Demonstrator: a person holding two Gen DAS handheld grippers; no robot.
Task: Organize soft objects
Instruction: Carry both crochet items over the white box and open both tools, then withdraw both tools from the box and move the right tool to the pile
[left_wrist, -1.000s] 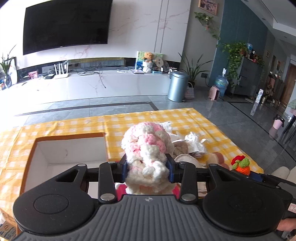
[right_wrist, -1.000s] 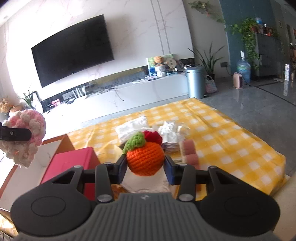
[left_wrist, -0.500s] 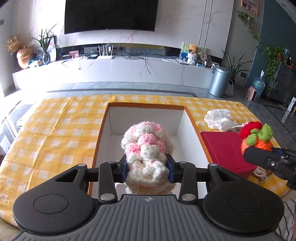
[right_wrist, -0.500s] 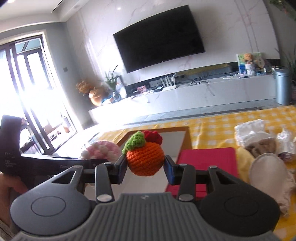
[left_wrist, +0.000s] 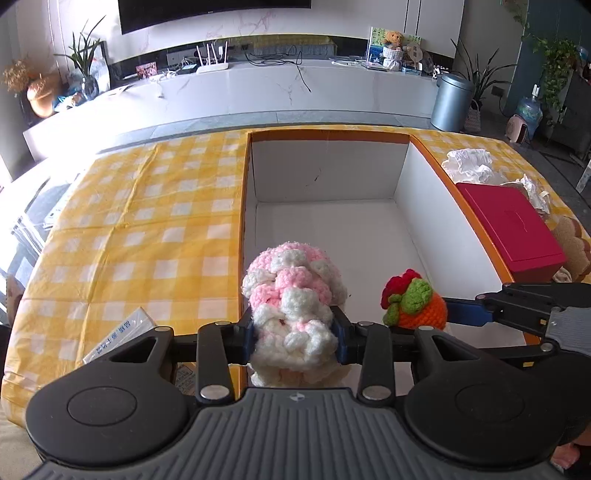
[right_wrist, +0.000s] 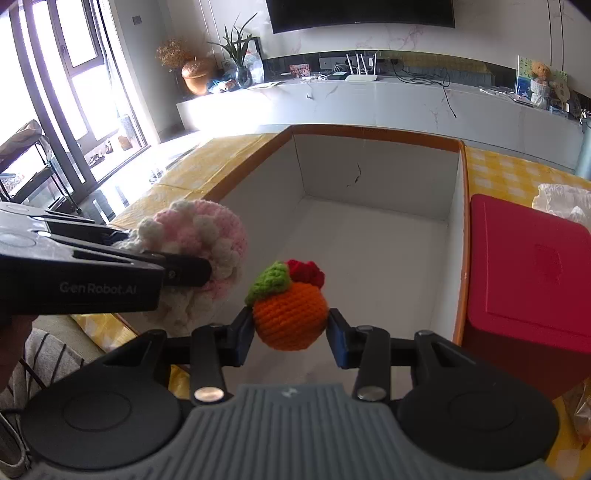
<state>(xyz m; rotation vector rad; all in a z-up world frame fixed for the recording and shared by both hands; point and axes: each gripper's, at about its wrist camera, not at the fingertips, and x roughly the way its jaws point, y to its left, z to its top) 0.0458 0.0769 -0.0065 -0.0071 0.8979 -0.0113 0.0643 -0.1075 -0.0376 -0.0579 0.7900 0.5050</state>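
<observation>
In my left claw (left_wrist: 295, 334) I pinch the pink and white yarn ball (left_wrist: 293, 295), its pads pressed into the fluffy sides; in my right claw (right_wrist: 290, 334) I pinch the orange knitted fruit (right_wrist: 290, 317), green leaf and red tuft on top. Both soft things hang over the near end of the open white box (left_wrist: 402, 173), the yarn ball above its near left corner, right at the orange rim, the fruit a little to the right and further inside. So the drop spot lies straight below and slightly beyond each claw, and the box runs long from near to far, its floor bare. I judge the right hand the better placed to let go first. Right of the box sits a red case (left_wrist: 511, 229), and beyond it crumpled white cloth (left_wrist: 467, 164) on the yellow checked tablecloth (left_wrist: 147, 221)
</observation>
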